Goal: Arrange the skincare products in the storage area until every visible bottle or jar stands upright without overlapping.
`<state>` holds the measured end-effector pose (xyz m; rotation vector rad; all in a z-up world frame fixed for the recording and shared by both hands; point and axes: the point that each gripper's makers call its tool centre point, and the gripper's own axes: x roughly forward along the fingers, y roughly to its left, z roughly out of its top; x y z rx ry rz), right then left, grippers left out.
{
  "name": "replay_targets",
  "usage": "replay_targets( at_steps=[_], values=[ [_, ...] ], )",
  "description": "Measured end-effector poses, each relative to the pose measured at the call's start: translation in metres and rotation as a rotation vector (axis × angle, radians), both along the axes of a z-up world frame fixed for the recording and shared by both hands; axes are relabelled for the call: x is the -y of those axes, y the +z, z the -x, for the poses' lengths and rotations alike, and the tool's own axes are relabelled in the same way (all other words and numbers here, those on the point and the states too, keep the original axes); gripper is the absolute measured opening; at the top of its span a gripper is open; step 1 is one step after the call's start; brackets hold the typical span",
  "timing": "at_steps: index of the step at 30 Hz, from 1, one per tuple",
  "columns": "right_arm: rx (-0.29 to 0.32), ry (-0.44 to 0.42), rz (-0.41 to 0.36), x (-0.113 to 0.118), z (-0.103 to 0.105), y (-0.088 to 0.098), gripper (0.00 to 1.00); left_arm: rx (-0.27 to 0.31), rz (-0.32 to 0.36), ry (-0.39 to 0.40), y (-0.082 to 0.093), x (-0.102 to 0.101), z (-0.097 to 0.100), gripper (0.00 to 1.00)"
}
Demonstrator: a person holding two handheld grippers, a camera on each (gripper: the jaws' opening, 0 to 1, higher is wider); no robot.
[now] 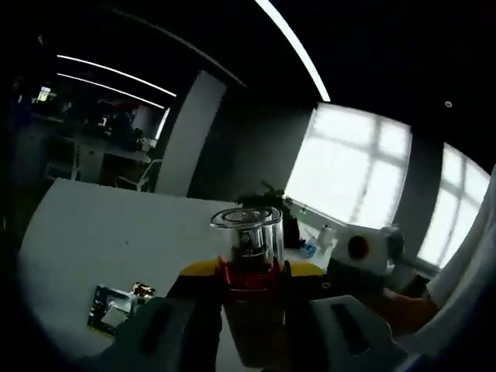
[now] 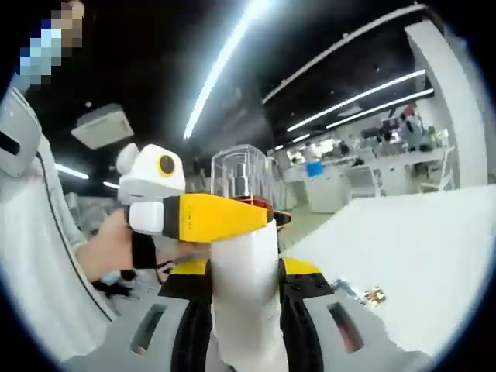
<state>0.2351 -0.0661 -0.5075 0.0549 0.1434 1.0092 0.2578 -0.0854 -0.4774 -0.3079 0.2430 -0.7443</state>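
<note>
I held one white pump bottle [image 2: 244, 287] upright above the white worktop [image 2: 403, 256], both tools clamped on it. My right tool [image 2: 244, 310] gripped its white body; the left tool [image 2: 209, 217] pinched the neck under the clear cap [image 2: 242, 174]. In the left gripper view, the left tool [image 1: 248, 291] hid the body, and small items [image 1: 116, 306] on the worktop [image 1: 101, 225] were too blurred to identify.

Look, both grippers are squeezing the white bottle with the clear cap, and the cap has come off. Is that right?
Not quite: the clear cap is on the white bottle, over its pump, as the right gripper view shows. The rest holds: the right gripper clamps the body and the left gripper grips near the top.
</note>
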Motion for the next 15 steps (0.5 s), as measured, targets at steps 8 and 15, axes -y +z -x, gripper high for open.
replay_targets(
  at_steps=[8,15],
  values=[
    [0.105,-0.262,0.129,0.012,-0.005,-0.003,0.3,-0.003,-0.039,0.063,-0.001,0.013,-0.002,0.25],
    [0.206,-0.435,0.119,0.024,-0.009,0.007,0.32,0.06,-0.071,0.101,0.011,0.022,0.006,0.25]
  ],
)
